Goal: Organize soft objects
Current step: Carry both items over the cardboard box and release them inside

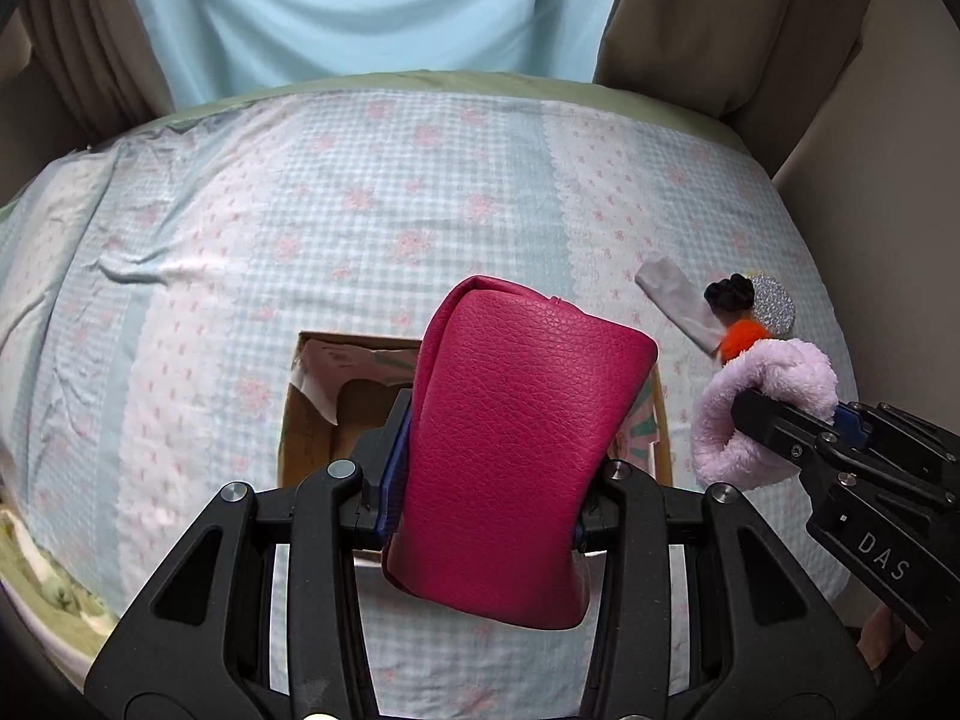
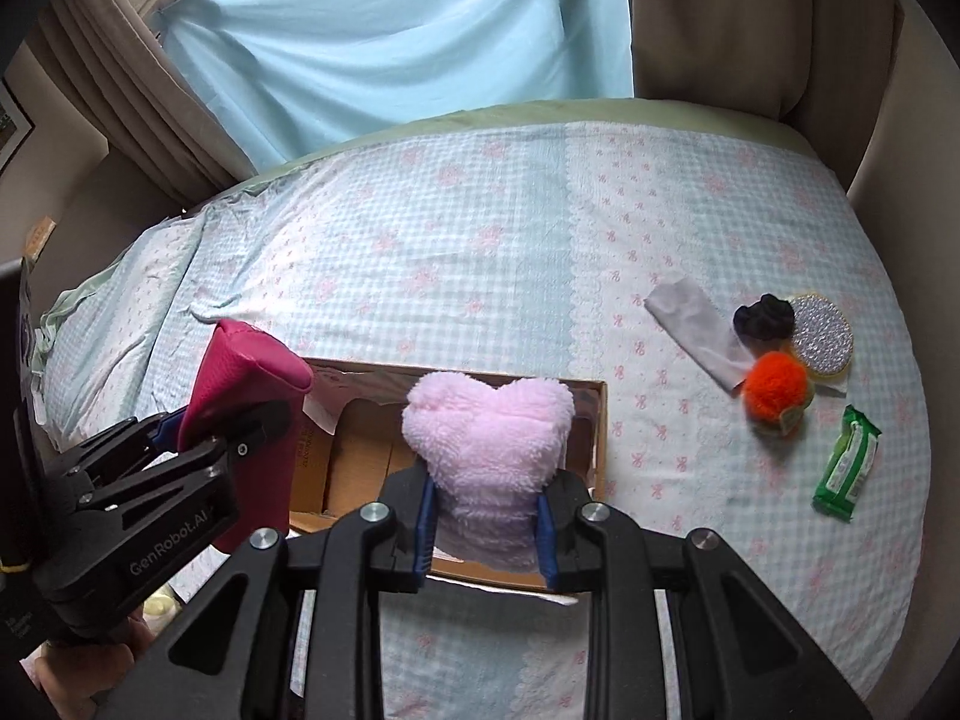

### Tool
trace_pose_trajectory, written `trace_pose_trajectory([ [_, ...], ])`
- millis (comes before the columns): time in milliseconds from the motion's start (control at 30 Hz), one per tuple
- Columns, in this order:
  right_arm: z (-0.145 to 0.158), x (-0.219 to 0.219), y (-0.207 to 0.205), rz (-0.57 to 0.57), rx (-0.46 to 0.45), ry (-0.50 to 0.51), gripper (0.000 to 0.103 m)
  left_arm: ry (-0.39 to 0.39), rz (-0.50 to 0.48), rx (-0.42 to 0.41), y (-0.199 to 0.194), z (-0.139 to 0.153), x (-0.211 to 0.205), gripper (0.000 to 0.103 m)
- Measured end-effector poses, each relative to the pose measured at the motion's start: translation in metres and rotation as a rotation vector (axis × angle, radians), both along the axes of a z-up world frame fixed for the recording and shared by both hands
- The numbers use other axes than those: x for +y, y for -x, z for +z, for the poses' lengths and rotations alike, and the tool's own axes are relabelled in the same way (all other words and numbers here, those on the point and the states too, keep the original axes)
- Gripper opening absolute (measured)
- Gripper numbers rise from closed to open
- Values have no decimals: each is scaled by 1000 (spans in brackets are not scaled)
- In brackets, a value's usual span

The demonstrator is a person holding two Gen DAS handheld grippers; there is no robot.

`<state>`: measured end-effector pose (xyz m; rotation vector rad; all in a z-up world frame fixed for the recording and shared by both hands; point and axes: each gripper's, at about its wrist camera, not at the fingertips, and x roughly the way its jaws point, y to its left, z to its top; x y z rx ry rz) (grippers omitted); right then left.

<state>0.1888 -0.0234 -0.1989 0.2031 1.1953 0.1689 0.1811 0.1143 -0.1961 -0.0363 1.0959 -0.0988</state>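
Observation:
My left gripper point(image 1: 486, 480) is shut on a magenta leather pouch point(image 1: 516, 438) and holds it above the open cardboard box point(image 1: 312, 420) on the bed. The pouch also shows in the right wrist view point(image 2: 240, 396). My right gripper point(image 2: 486, 516) is shut on a fluffy pink heart cushion point(image 2: 486, 438), held over the same box point(image 2: 360, 456). The cushion also shows at the right of the left wrist view point(image 1: 768, 408). Much of the box is hidden behind both held things.
On the checked bedspread point(image 2: 480, 240) to the right lie a grey cloth point(image 2: 690, 318), a black scrunchie point(image 2: 762, 312), a silver glitter disc point(image 2: 822, 336), an orange pompom point(image 2: 774, 390) and a green packet point(image 2: 846, 468). Curtains hang behind the bed.

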Motion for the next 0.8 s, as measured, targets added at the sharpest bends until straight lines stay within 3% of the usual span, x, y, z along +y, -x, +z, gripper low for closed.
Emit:
trace_pose_trajectory([
  [333, -91, 51, -40, -77, 241, -32, 24, -60, -97, 193, -47, -96, 61, 37],
  [600, -158, 50, -62, -117, 406, -65, 24, -79, -160, 384, -69, -184, 58, 36],
  [800, -179, 45, -73, -117, 475, -85, 25, -105, -180, 441, -74, -209, 51, 37],
])
